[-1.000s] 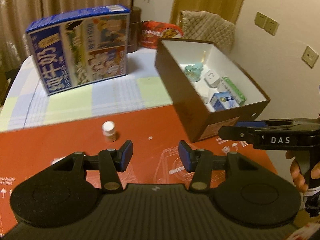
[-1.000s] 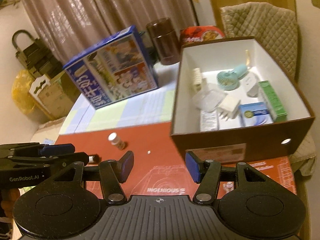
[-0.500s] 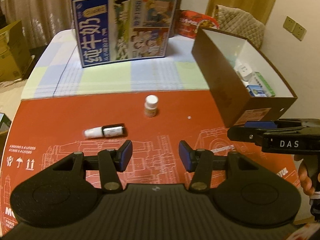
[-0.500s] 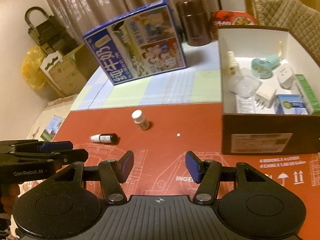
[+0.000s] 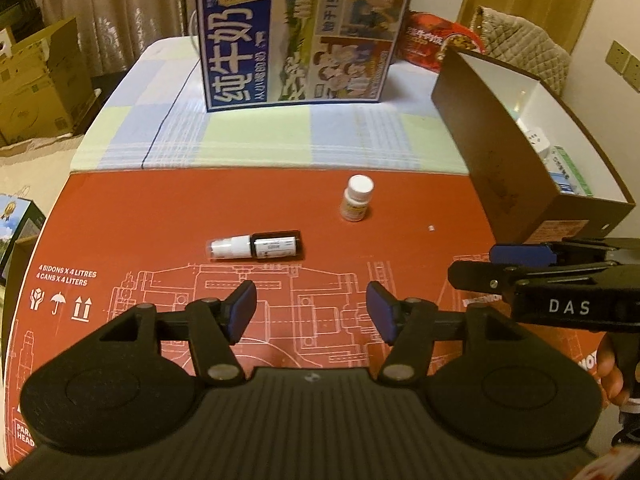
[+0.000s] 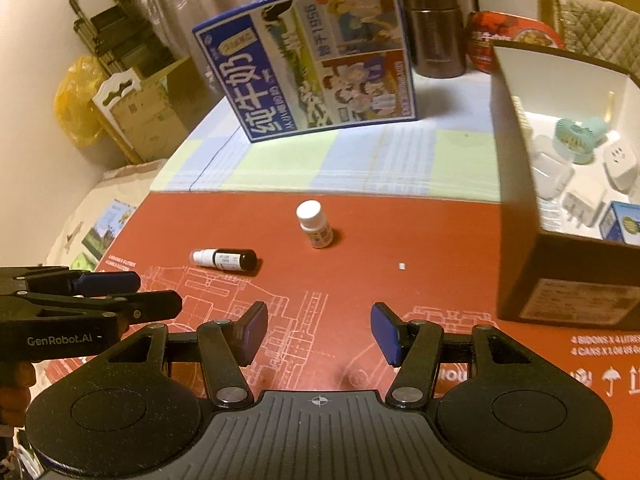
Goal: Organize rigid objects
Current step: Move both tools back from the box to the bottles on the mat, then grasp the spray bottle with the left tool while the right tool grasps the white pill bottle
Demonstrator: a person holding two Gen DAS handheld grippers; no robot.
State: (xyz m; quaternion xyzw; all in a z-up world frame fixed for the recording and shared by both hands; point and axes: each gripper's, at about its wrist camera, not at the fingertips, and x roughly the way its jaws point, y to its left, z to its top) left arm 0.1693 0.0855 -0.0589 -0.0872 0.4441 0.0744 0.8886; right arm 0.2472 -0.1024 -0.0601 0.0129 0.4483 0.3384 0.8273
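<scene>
A small dark bottle with a white cap (image 5: pixel 256 246) (image 6: pixel 224 259) lies on its side on the red mat (image 5: pixel 160 216). Just beyond it to the right stands a small white pill bottle (image 5: pixel 357 198) (image 6: pixel 314 224). My left gripper (image 5: pixel 311 312) hovers above the mat short of the lying bottle; its jaws are opening, with nothing between them. My right gripper (image 6: pixel 319 332) is open and empty, nearer the brown box (image 5: pixel 508 168) (image 6: pixel 560 280), which holds several small items. Each gripper shows at the edge of the other's view.
A large blue milk carton box (image 5: pixel 300 36) stands at the back on the checked cloth. A dark brown canister (image 6: pixel 436 28) and a red snack bag (image 5: pixel 436 40) sit behind it. Cardboard boxes (image 5: pixel 36 88) stand on the floor to the left.
Both views have swung left and dropped closer to the mat. The lying bottle has come into view ahead of both grippers. The left jaws stand wider apart than before.
</scene>
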